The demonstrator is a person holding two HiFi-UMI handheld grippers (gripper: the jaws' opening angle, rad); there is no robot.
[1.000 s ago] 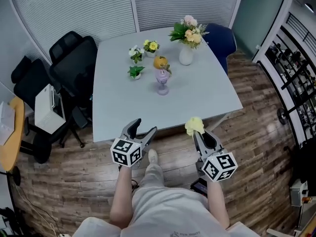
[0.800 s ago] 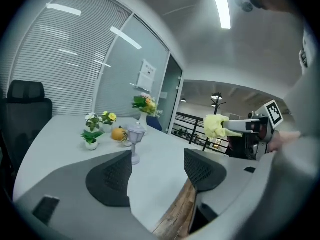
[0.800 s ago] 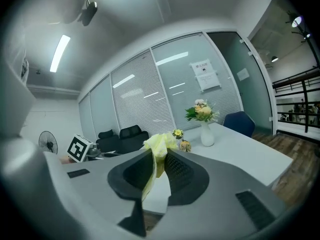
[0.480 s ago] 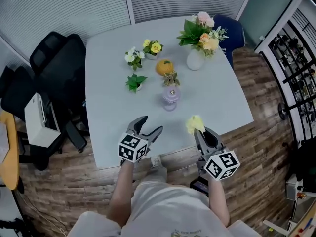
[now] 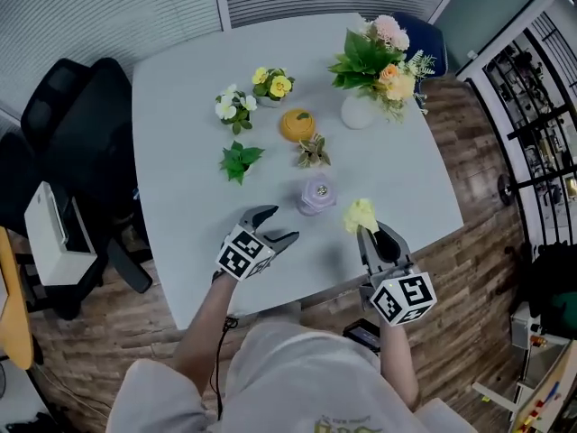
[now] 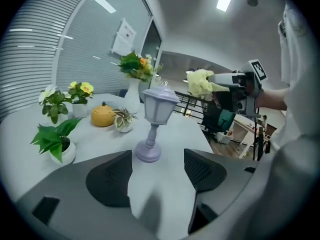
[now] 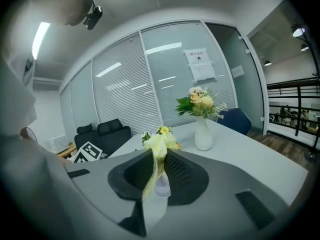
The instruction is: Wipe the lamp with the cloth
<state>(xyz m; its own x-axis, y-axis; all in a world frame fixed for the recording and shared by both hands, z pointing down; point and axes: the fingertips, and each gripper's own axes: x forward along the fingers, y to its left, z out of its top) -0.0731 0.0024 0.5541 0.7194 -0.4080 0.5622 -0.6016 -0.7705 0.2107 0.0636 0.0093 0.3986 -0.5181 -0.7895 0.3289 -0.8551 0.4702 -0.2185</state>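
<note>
The right claw is pinched on the yellow cloth, which bunches above its tips, low and right of centre in the head view. In the right gripper view a strip of the cloth runs down between the two pressed jaws. The left claw sits low and left of centre over the table. Its jaws are spread wide with nothing between them.

The lamp, a small lilac lantern on a stem and round foot, stands upright on the table near the middle of the head view, between the two claws and just beyond their tips. In the left gripper view it appears past the gap in the open jaws, apart from both pads.

Higher in the frame stand an orange pumpkin, a small striped plant, a leafy green pot plant and two little flower pots. A white vase with a bouquet is at the upper right. A black office chair is at the left edge.
</note>
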